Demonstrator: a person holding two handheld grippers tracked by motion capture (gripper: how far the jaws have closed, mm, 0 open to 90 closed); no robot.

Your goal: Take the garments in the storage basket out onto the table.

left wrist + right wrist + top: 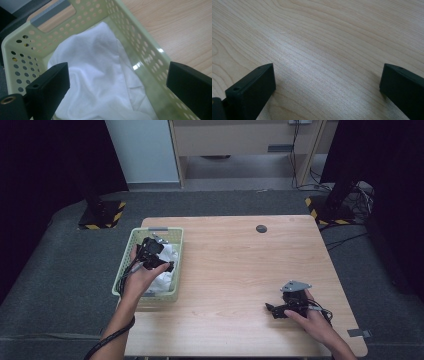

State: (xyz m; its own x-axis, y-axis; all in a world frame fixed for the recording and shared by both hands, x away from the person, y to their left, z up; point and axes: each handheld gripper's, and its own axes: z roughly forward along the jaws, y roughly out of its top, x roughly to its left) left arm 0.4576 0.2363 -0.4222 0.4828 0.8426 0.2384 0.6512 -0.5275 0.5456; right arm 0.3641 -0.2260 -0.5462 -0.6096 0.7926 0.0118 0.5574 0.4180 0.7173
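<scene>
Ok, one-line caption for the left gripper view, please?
Left gripper, jaws wide open, poised over a crumpled white cloth lying inside the pale green perforated basket.

You work at a light wooden table (240,270) standing on dark grey carpet (50,285). Far behind it you see a pale wooden desk (240,140), with black curtains (45,160) on both sides. Cables (360,195) trail on the floor at far right, by yellow-and-black striped bases (102,215).
</scene>
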